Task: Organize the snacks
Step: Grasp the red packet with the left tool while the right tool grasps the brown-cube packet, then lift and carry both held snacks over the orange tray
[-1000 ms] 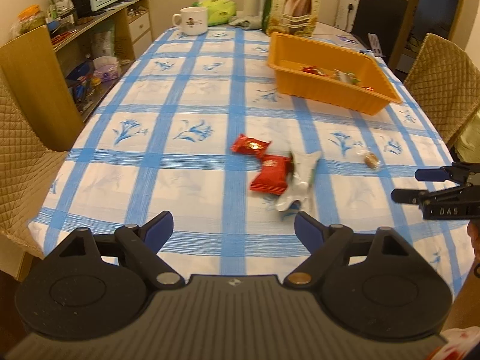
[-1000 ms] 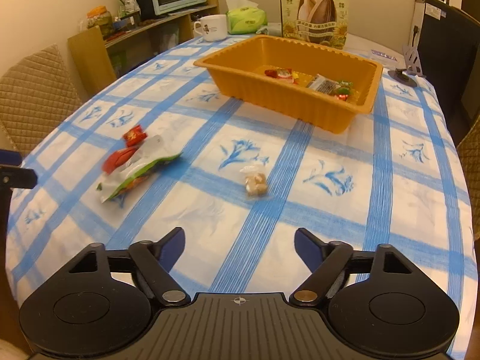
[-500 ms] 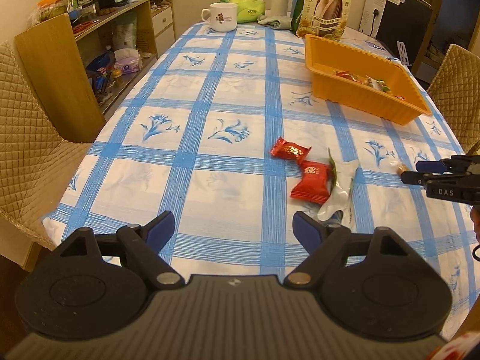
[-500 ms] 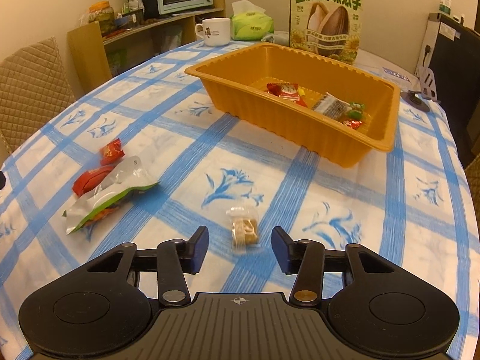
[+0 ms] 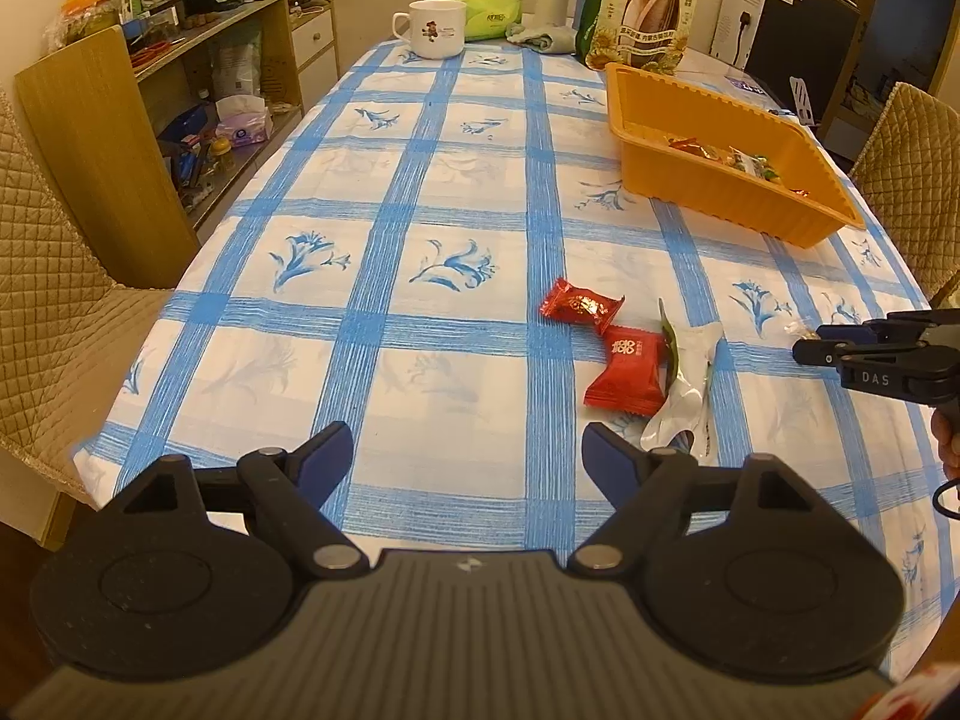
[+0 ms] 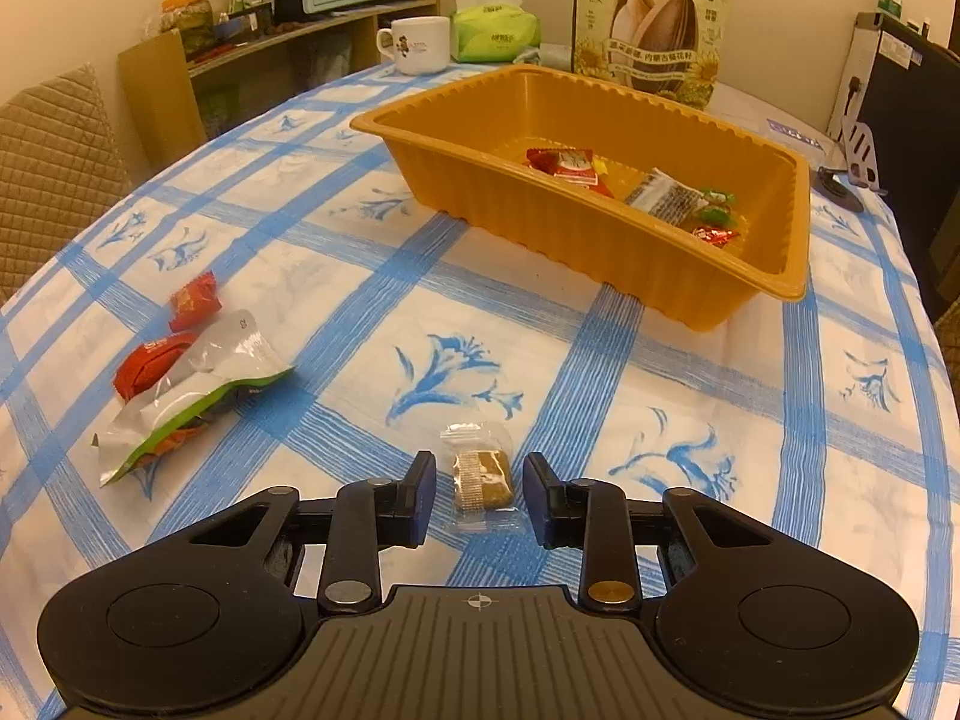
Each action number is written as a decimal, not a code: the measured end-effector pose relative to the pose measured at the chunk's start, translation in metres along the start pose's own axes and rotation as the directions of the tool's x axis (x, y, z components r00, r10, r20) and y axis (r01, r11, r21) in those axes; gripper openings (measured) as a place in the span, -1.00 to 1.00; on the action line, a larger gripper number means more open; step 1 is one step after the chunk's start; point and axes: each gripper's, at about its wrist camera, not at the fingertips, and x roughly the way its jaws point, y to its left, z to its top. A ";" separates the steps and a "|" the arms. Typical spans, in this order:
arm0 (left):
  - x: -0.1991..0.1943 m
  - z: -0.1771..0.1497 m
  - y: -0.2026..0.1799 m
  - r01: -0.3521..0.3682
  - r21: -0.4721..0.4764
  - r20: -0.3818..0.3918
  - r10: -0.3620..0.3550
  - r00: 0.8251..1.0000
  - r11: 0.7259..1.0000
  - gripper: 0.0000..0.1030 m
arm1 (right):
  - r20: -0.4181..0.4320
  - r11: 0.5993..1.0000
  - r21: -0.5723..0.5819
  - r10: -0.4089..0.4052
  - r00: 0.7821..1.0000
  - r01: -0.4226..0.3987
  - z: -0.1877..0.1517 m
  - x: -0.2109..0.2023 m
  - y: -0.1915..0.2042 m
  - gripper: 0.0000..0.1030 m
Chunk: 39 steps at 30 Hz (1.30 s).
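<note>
While the left gripper hangs wide open and empty short of the red packets, the clear-wrapped brown cracker lies lengthwise on the tablecloth between the right gripper's part-closed, not yet touching fingers.

The counter is covered by a white cloth with blue bands and blue flower prints. An orange tray rests on it toward the far right. Near the front lie two red candy packets, touching a white-and-green pouch. A small clear-wrapped biscuit lies apart. At the far end stand a white mug, a green tissue pack and a sunflower-seed bag.
</note>
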 end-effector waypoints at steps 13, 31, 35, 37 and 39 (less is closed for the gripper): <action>0.018 0.012 -0.013 0.052 0.055 -0.011 -0.051 0.999 0.997 0.52 | 0.008 0.999 0.034 0.005 1.000 -0.005 0.004 -0.009 0.002 -0.60; 0.074 0.042 -0.055 0.222 0.196 -0.083 -0.209 0.974 0.955 -0.11 | 0.062 0.984 0.178 -0.037 0.997 0.026 0.001 -0.050 -0.012 -0.60; 0.084 0.047 -0.060 0.246 0.203 -0.110 -0.227 0.968 0.948 -0.25 | 0.061 0.977 0.209 -0.061 0.996 0.047 -0.004 -0.056 -0.016 -0.60; 0.088 0.048 -0.063 0.254 0.212 -0.128 -0.231 0.964 0.944 -0.36 | 0.059 0.973 0.223 -0.073 0.996 0.058 -0.007 -0.059 -0.017 -0.60; 0.093 0.048 -0.066 0.260 0.218 -0.144 -0.232 0.962 0.941 -0.40 | 0.056 0.970 0.235 -0.082 0.995 0.066 -0.009 -0.061 -0.019 -0.60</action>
